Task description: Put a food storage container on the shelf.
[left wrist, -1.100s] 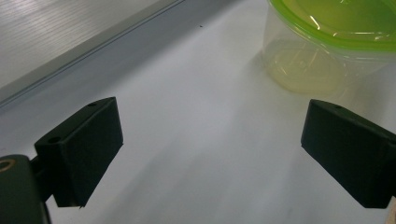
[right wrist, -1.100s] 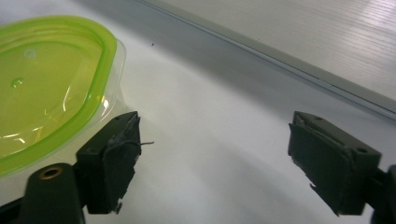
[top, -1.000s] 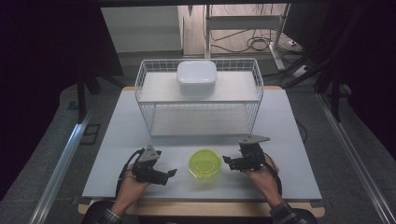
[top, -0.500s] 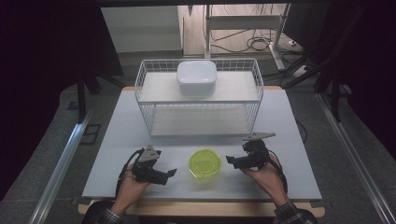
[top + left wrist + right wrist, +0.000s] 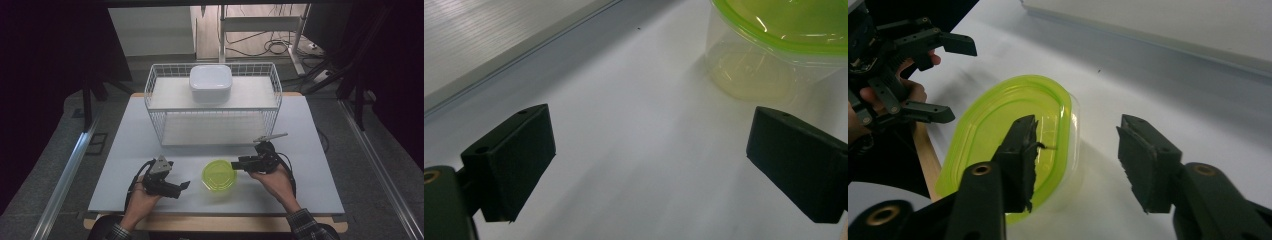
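A clear tub with a lime-green lid (image 5: 219, 175) stands on the white table near its front edge. My right gripper (image 5: 236, 165) reaches the tub from the right. In the right gripper view (image 5: 1075, 150) its jaws have just been closing. One jaw hangs over the green lid (image 5: 1013, 125), the other stands outside the tub's wall, and neither pad presses on it. My left gripper (image 5: 181, 190) rests left of the tub, open and empty. In the left gripper view (image 5: 651, 155) the tub (image 5: 774, 45) lies ahead at upper right.
A white wire rack (image 5: 212, 107) stands at the back of the table (image 5: 310, 150), with a white lidded box (image 5: 210, 82) on its top shelf. Bare tabletop lies between rack and tub. The left gripper (image 5: 955, 82) faces me beyond the tub.
My right gripper has edged slightly toward the tub's right rim and its jaws have narrowed. The left hand and the tub have stayed put.
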